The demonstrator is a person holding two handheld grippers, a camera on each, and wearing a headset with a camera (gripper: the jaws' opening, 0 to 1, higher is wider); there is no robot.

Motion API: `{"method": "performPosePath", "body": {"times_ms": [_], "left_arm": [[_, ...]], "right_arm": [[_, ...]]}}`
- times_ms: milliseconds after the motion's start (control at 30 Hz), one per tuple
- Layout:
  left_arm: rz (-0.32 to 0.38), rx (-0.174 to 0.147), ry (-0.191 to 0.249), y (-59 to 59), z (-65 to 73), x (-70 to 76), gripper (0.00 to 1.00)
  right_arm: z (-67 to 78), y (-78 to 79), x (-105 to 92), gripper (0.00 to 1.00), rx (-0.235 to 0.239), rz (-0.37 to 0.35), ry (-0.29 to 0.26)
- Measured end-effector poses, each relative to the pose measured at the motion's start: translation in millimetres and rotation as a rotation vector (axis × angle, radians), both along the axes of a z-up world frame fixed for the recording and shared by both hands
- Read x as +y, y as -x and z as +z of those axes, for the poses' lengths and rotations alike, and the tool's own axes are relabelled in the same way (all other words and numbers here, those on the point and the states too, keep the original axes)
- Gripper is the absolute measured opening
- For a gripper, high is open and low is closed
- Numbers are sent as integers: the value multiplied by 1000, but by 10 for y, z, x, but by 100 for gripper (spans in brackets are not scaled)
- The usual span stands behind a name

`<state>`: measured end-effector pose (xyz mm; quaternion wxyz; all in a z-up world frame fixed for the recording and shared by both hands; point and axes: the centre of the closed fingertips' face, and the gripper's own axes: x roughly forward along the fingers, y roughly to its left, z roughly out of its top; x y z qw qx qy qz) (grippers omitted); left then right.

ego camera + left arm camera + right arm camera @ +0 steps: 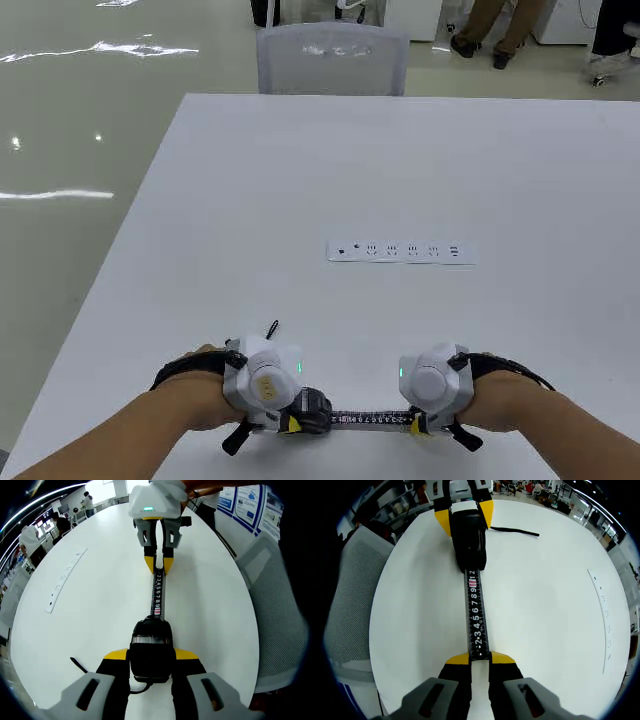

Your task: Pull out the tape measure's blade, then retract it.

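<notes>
White table | left gripper grips tape measure | blade numbered to 12, seemingly

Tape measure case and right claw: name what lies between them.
The pulled-out blade runs from the case to the right claw, over bare table; both gripper views show it.

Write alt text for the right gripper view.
The right gripper pinches the end of a tape blade drawn partway out of its black case, which the left gripper clamps at the far end. Both lie on a white table, with a mesh chair at its edge.
</notes>
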<state>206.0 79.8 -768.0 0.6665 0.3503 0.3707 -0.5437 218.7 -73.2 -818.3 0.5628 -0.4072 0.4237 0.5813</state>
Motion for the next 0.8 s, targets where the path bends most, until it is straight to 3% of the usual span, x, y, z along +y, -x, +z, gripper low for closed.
{"method": "performPosePath", "body": {"times_ms": [800], "left_arm": [[0,5,0,2,-8,4,26]], "right_arm": [[42,-3,-136,10,-9,1,16]]}}
